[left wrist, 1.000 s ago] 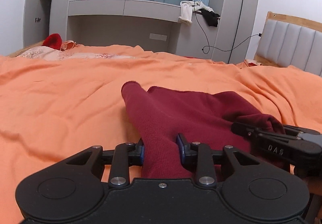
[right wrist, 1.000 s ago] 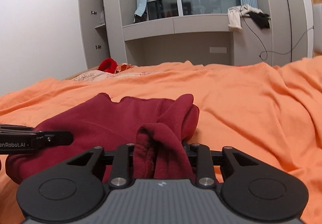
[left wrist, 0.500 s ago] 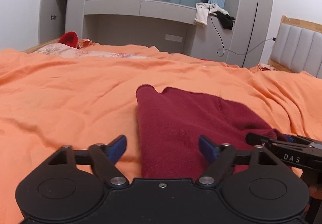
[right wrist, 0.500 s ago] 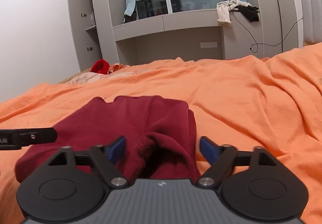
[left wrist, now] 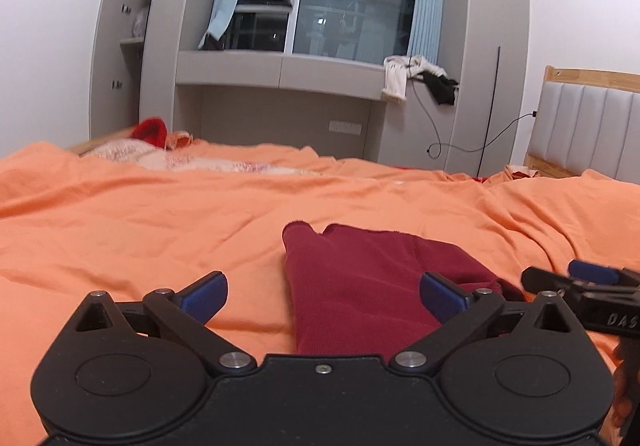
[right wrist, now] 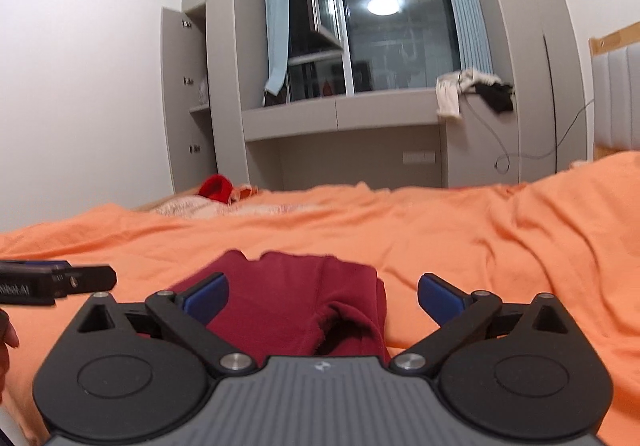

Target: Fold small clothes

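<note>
Both tongs, left (left wrist: 323, 296) and right (right wrist: 322, 296), just opened wide (gripping nothing) over the maroon garment (left wrist: 360, 286).

Bare orange bedding (left wrist: 140, 230) is lying open left of the folded maroon garment (left wrist: 360, 286) and beyond it. The right gripper (left wrist: 576, 278) is crowding the garment's right side; far-edge clothes (left wrist: 152, 133) are sitting well apart.

A dark red knitted cloth garment (left wrist: 360, 286), matt with a fine rib, is laid on a wrinkled matt orange cloth bedsheet (left wrist: 160, 230). At far right, a padded grey headboard (left wrist: 588, 129) is framed in pale wood.
</note>
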Demonstrator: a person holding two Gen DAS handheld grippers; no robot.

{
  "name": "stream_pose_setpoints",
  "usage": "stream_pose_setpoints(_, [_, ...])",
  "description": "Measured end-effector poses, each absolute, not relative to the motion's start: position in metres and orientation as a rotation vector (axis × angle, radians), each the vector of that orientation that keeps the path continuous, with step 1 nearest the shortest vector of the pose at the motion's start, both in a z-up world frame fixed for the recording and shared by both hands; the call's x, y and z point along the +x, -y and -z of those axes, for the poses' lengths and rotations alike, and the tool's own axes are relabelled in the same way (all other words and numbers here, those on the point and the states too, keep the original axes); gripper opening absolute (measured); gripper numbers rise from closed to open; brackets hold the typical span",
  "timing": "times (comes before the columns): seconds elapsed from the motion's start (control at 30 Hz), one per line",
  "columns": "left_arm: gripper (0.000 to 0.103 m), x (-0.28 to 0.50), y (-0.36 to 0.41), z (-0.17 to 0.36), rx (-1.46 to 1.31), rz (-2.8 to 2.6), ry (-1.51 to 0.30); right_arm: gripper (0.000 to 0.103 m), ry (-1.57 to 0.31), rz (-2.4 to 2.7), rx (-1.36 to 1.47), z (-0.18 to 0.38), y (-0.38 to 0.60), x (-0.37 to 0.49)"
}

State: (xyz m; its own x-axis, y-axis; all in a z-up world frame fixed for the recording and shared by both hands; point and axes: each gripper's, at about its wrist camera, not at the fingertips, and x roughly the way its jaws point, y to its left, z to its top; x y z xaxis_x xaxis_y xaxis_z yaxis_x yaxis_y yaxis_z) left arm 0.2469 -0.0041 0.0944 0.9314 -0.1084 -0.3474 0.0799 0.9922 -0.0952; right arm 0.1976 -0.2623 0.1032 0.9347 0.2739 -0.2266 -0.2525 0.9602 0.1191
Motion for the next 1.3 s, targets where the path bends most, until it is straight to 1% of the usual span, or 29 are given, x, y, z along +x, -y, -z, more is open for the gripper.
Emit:
stream_pose_setpoints(0.2, [0.102, 0.198, 0.007, -0.096, -0.011, 0.087, -0.27, 0.103, -0.169, -0.273, 0.104, -0.111, 0.263, 0.148])
stream_pose_setpoints(0.4, [0.102, 0.142, 0.006, -0.09, 0.033, 0.076, -0.179, 0.103, -0.107, -0.265, 0.083, -0.106, 0.259, 0.092])
stream_pose_setpoints(0.67, [0.102, 0.081, -0.001, -0.077, 0.013, 0.078, -0.133, 0.103, -0.103, -0.239, 0.032, -0.088, 0.249, 0.041])
stream_pose_setpoints(0.87, [0.102, 0.067, -0.006, -0.068, -0.021, 0.074, -0.163, 0.103, -0.142, -0.225, 0.015, -0.08, 0.247, 0.032])
stream_pose_setpoints(1.3, [0.102, 0.07, -0.008, -0.065, -0.015, 0.07, -0.184, 0.103, -0.163, -0.211, 0.033, -0.075, 0.249, 0.039])
